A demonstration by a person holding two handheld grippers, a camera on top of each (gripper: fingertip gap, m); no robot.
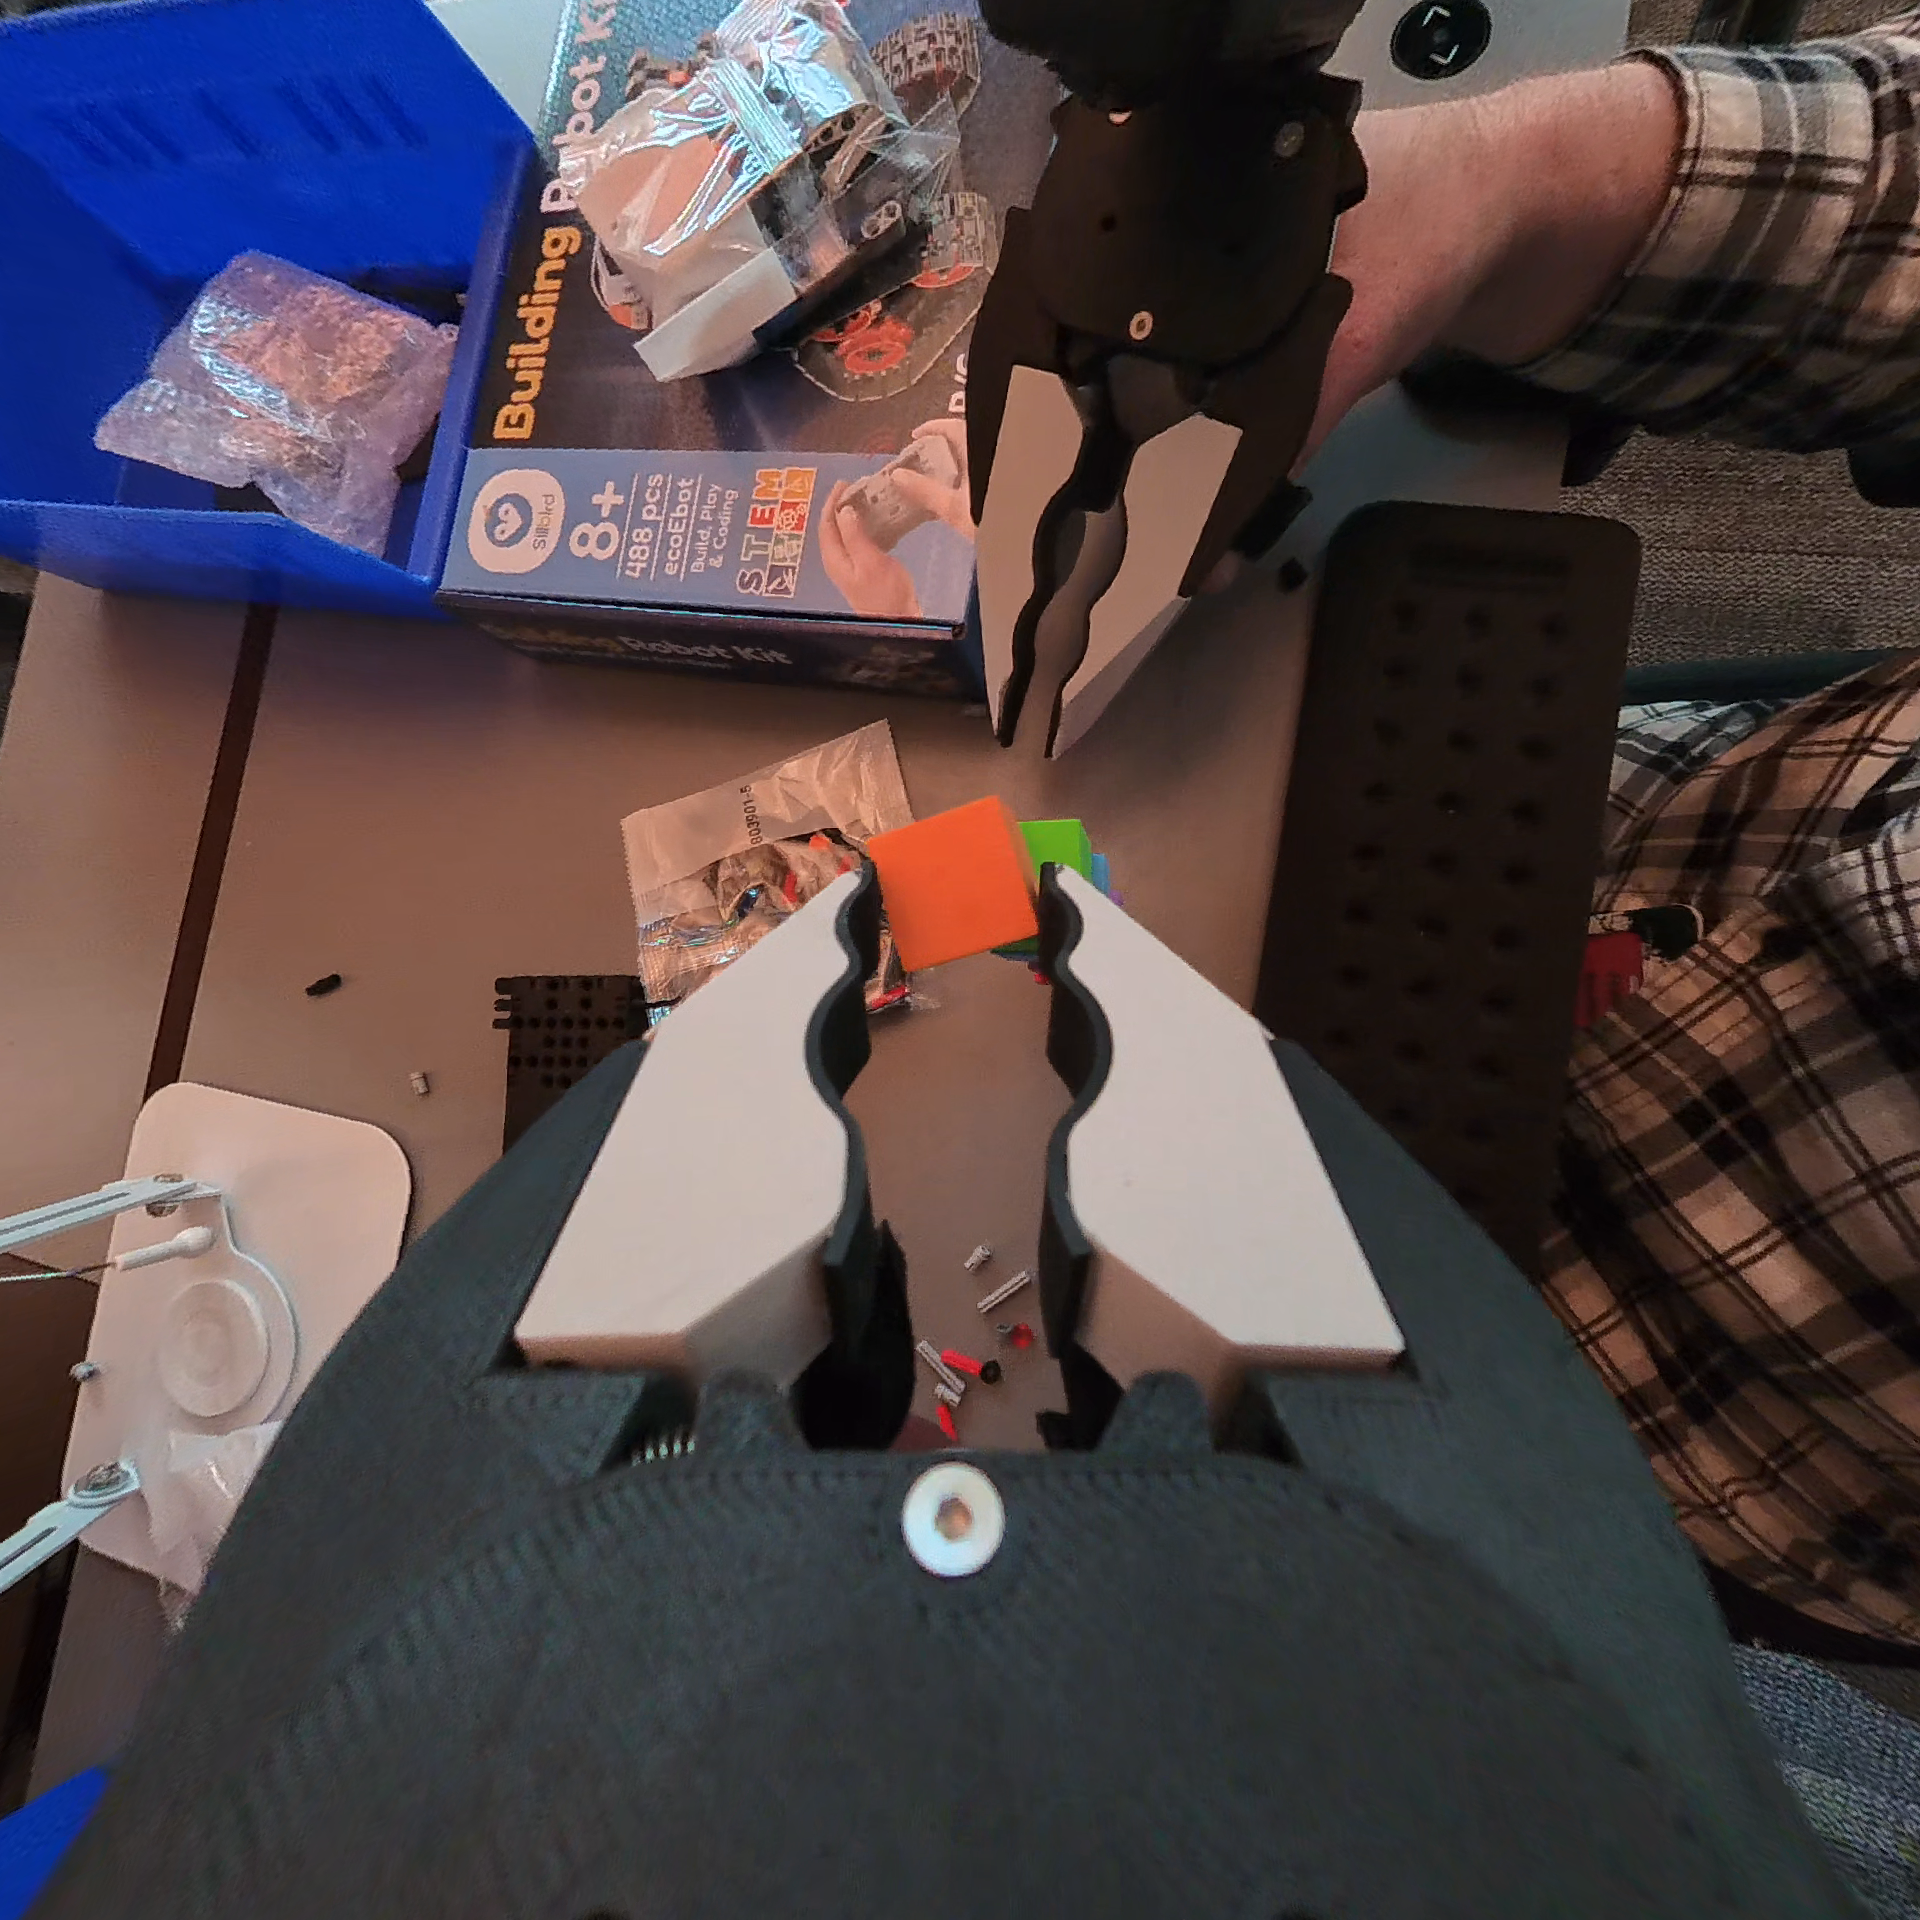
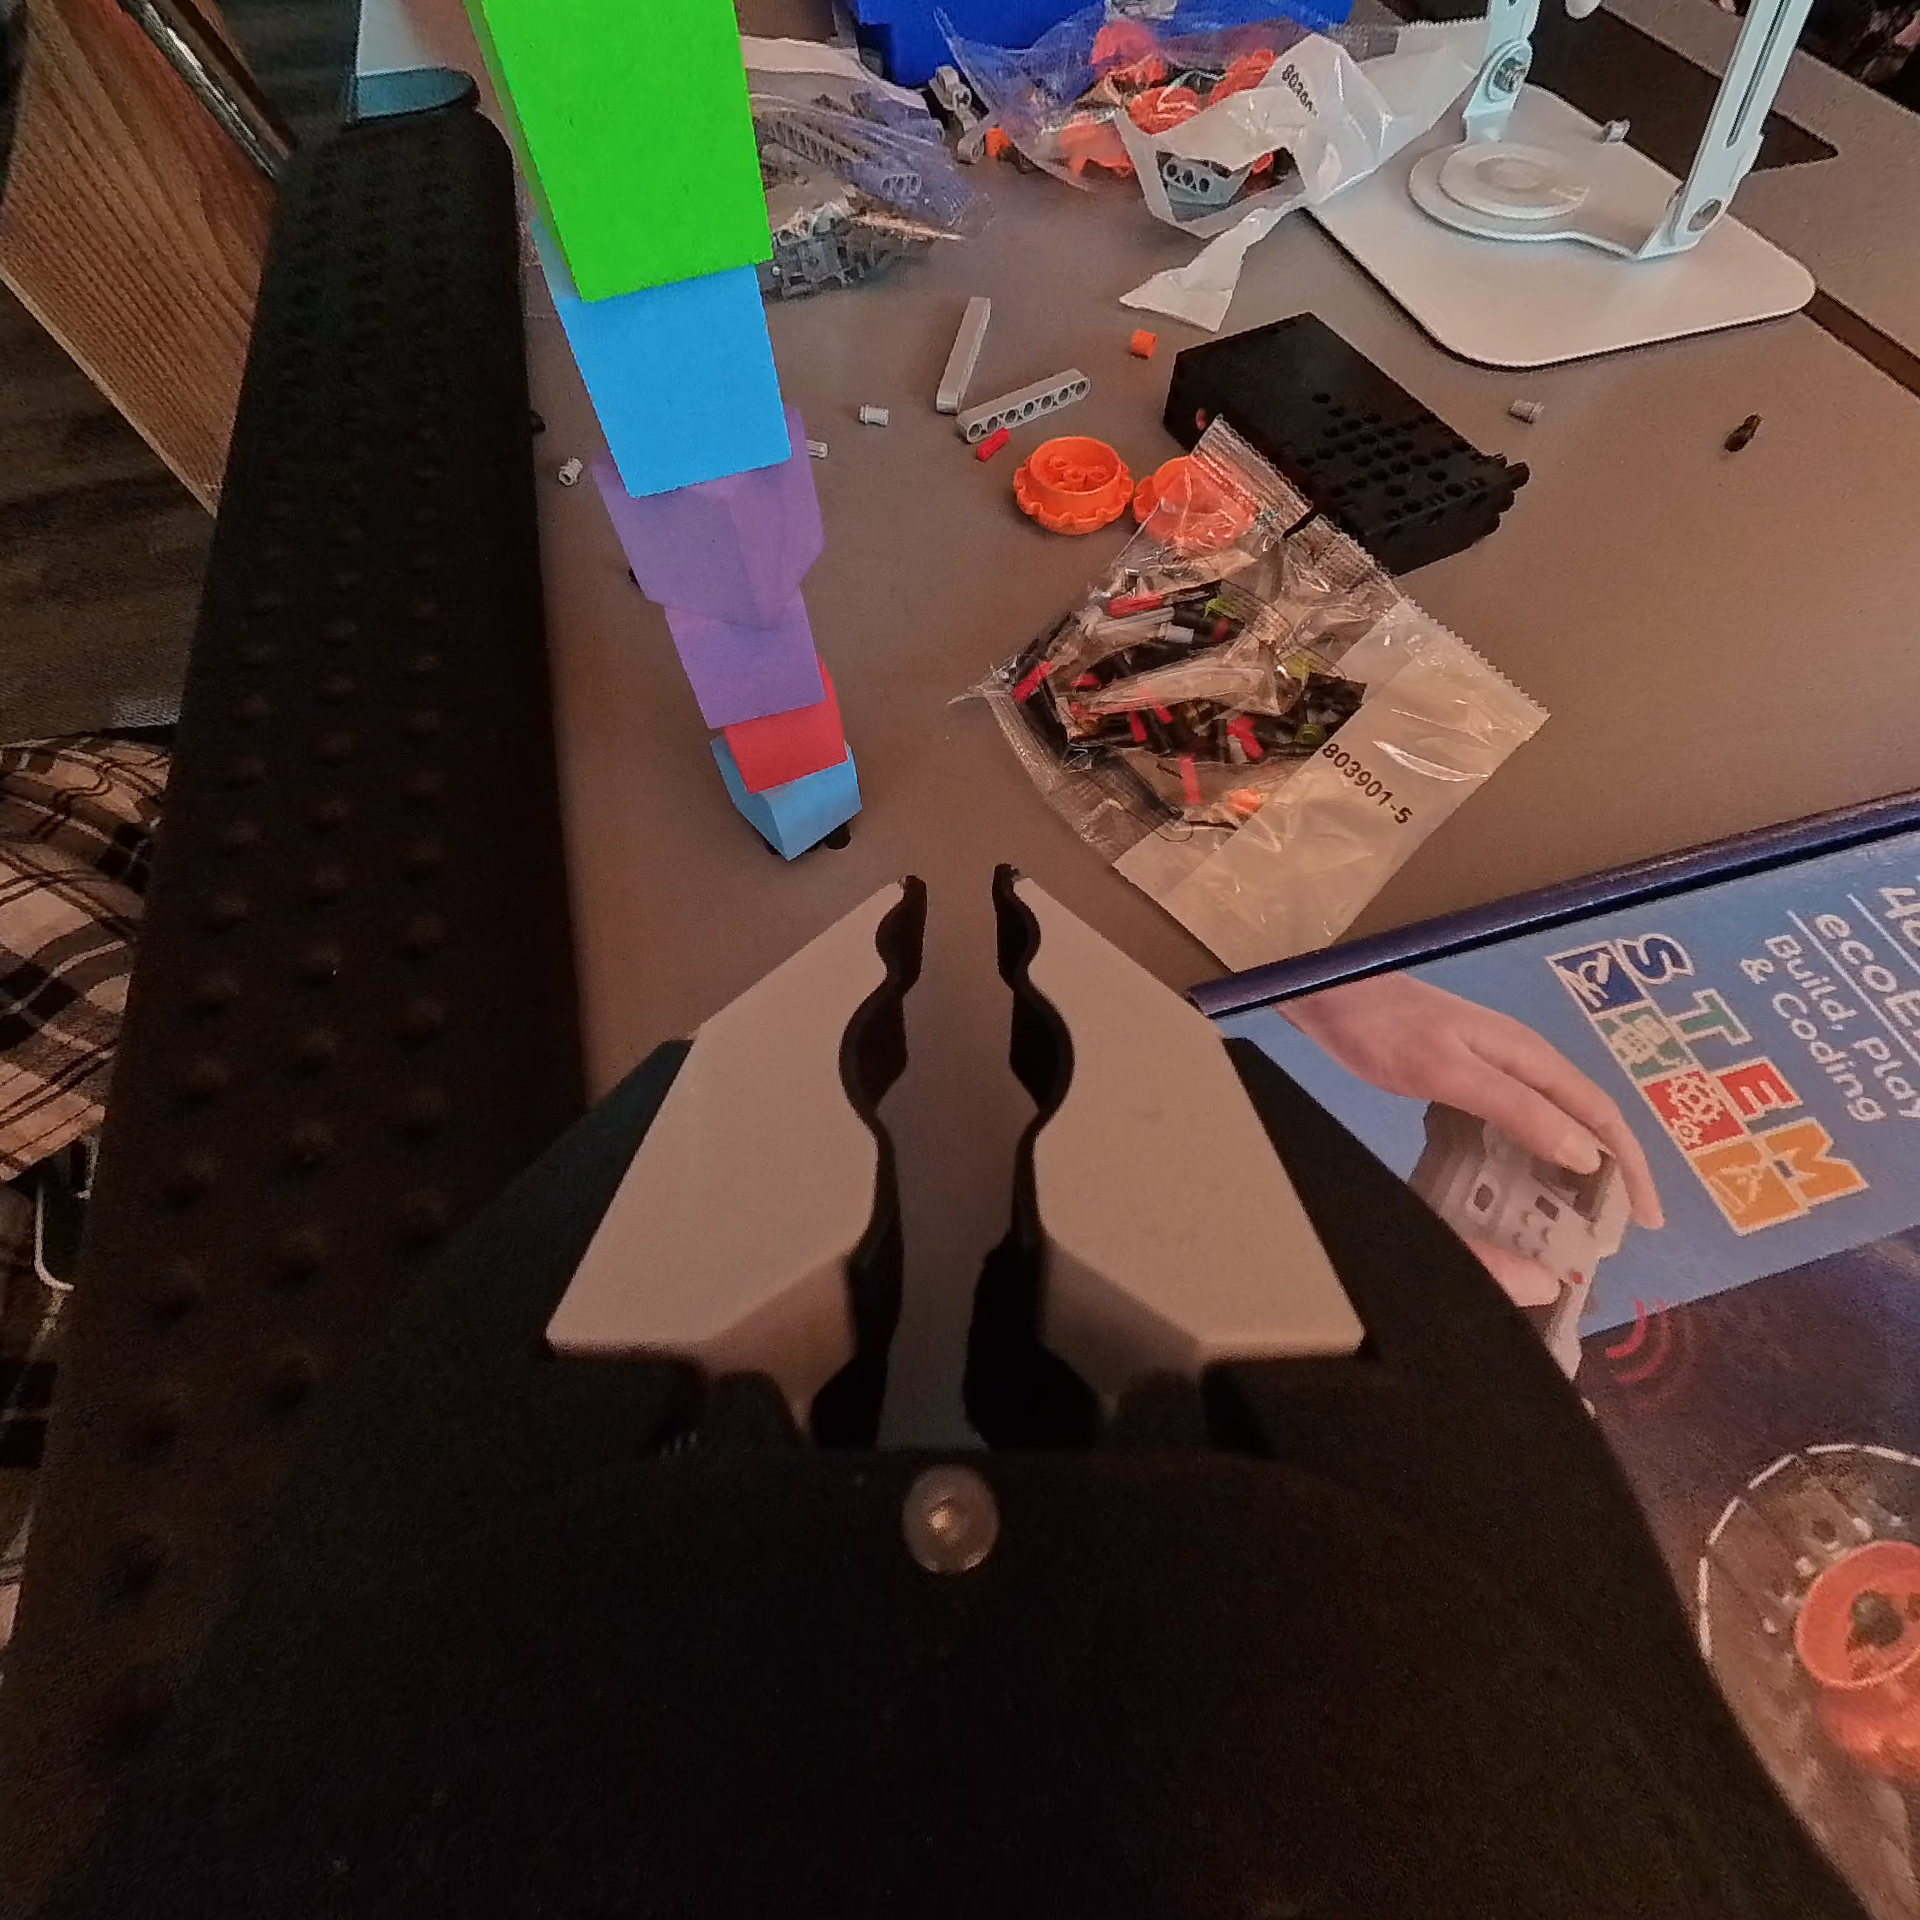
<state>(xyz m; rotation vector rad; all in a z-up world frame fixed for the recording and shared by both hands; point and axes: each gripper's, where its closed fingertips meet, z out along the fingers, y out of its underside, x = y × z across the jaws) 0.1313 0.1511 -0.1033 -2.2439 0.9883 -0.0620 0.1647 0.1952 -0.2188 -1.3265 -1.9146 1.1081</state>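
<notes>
My left gripper (image 1: pixel 954 883) is shut on an orange cube (image 1: pixel 951 894) and holds it, slightly tilted, just above a tower of coloured cubes whose green top cube (image 1: pixel 1055 844) shows behind it. In the right wrist view the tower (image 2: pixel 727 540) stands on the table with a green cube (image 2: pixel 644 145) on top, then blue, two purple, red and blue. The orange cube is out of that view. My right gripper (image 2: pixel 956 881) is empty, its jaws a narrow gap apart, low near the tower's base. It also shows in the left wrist view (image 1: pixel 1029 740).
A black perforated plate (image 1: pixel 1444 790) lies right of the tower. A kit box (image 1: pixel 707 499), a blue bin (image 1: pixel 208 208), a bag of small parts (image 2: pixel 1247 717), orange gears (image 2: pixel 1070 483), a black block (image 2: pixel 1340 447) and a white stand (image 2: pixel 1558 187) surround it. A plaid sleeve (image 1: pixel 1714 239) holds the right gripper. Some 12 cm of space lies between my two pairs of fingers. The black block (image 2: pixel 1340 447) is about 20 cm from my right fingertips.
</notes>
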